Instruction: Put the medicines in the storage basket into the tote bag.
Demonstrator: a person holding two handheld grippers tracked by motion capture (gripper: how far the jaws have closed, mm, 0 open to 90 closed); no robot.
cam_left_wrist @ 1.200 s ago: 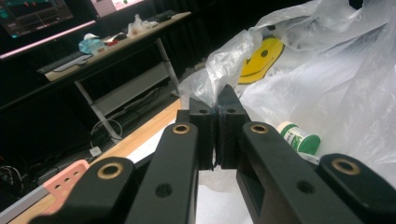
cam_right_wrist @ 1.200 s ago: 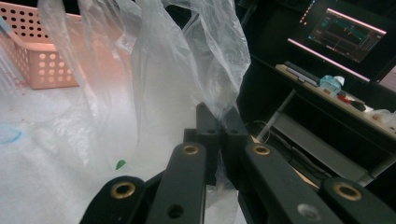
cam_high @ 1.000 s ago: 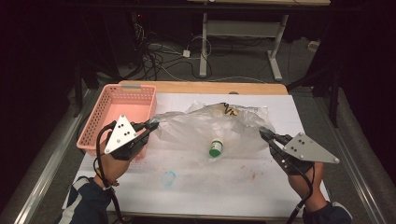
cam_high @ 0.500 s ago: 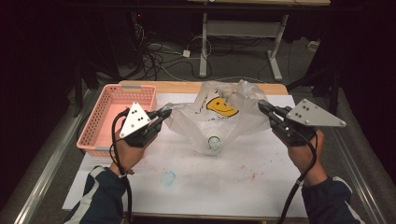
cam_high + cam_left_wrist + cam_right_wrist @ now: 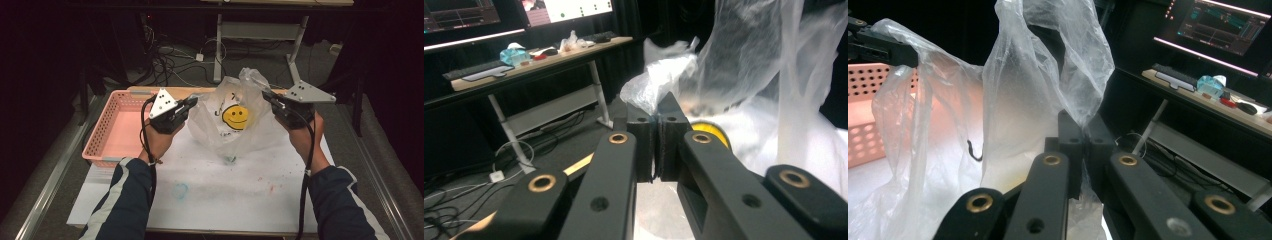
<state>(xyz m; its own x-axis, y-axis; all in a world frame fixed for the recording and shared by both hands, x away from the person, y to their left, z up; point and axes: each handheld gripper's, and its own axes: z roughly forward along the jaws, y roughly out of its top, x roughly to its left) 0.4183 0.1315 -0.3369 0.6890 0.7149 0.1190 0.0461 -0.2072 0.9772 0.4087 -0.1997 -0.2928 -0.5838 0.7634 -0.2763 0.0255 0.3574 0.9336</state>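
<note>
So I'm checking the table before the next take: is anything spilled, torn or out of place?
Nothing spilled or torn. The paper sheet shows faint blue and red smudges. Both tools, left and right, hold the plastic bag up, a small bottle sagging in its bottom.

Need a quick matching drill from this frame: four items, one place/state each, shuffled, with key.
Things:
1. plastic bag
2. basket
3. bottle
4. left claw

Places or states:
A. pink, at the table's left edge
B. low inside the bag, down at the table
C. shut on the bag's handle
D. clear with a yellow smiley, lifted between both claws

Pairs: 1-D, 2-A, 3-B, 4-C
</note>
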